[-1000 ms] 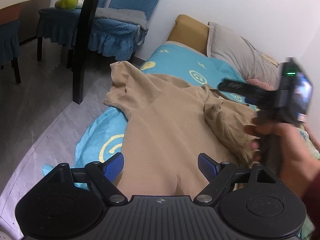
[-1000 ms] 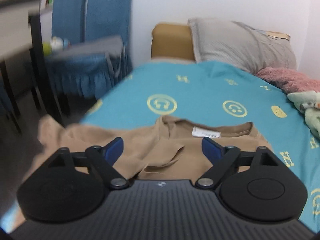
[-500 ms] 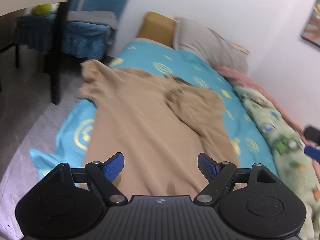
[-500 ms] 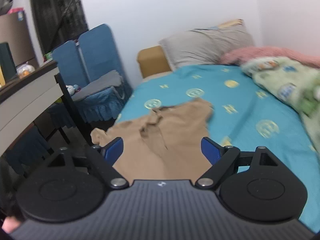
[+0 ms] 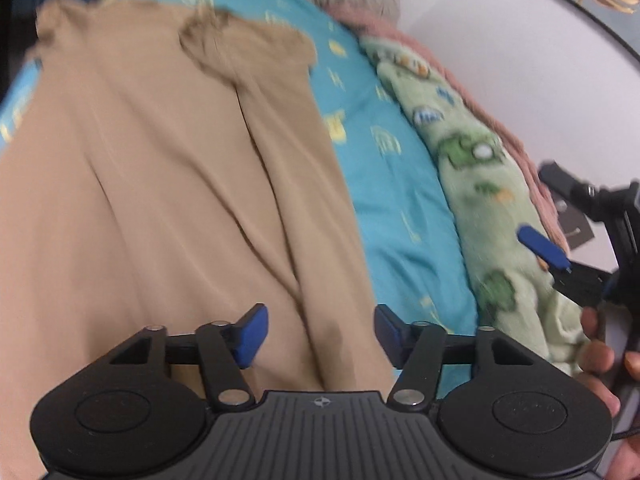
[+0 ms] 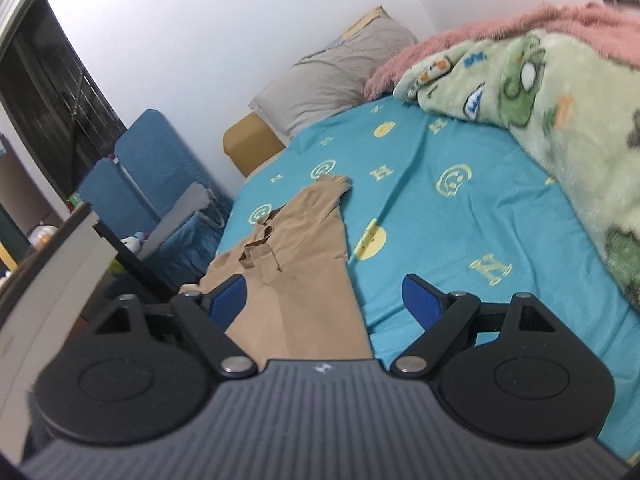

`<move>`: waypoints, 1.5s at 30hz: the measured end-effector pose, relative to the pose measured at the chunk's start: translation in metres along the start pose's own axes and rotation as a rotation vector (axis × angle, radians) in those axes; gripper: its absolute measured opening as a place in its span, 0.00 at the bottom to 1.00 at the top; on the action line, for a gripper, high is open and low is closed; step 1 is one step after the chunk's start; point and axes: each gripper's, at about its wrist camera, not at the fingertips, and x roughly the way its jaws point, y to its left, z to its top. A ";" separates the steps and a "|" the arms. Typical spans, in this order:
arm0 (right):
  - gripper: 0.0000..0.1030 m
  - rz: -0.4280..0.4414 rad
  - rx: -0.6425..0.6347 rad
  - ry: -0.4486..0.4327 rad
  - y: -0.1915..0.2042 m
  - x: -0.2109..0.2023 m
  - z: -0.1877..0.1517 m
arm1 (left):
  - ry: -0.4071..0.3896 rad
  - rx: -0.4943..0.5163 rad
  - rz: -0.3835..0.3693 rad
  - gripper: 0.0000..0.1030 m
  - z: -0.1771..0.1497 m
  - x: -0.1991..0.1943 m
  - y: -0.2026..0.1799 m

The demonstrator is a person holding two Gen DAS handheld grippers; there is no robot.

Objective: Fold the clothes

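A crumpled tan cotton shirt lies on the turquoise smiley-print bed sheet beside a green fleece blanket, the left hand-held gripper just narrowing above its hem, pinching nothing, the right hand-held gripper spread wide, empty.

Tan shirt on teal patterned sheet, blue-padded black grippers

Shirt is showing plain tan, running between and beyond the left gripper blue pads; sheet beyond the right gripper fingers is showing teal with yellow smiley and letter prints; blanket to their right is showing pale green with cartoon prints, pink blanket behind it; pillow is reading grey; chair covers are showing dark blue.
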 end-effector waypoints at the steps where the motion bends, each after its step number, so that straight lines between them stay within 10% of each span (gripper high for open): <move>1: 0.84 0.006 0.006 0.014 -0.002 0.001 -0.001 | 0.022 -0.014 -0.016 0.53 -0.004 0.007 0.000; 10: 0.84 0.043 0.027 0.110 -0.009 0.014 -0.010 | 0.201 -0.058 -0.081 0.39 -0.025 0.044 0.007; 25: 0.84 0.045 0.053 0.174 -0.011 0.026 -0.017 | 0.215 -0.149 -0.128 0.43 -0.024 0.042 0.025; 34: 0.84 0.036 0.035 0.180 -0.009 0.028 -0.019 | 0.229 -0.073 -0.138 0.04 -0.029 0.043 0.014; 41: 0.84 0.016 0.026 0.179 -0.008 0.029 -0.020 | 0.134 -0.108 -0.219 0.02 -0.016 -0.003 0.010; 45: 0.84 0.014 0.030 0.184 -0.009 0.032 -0.020 | 0.140 -0.116 -0.115 0.02 -0.028 -0.010 0.019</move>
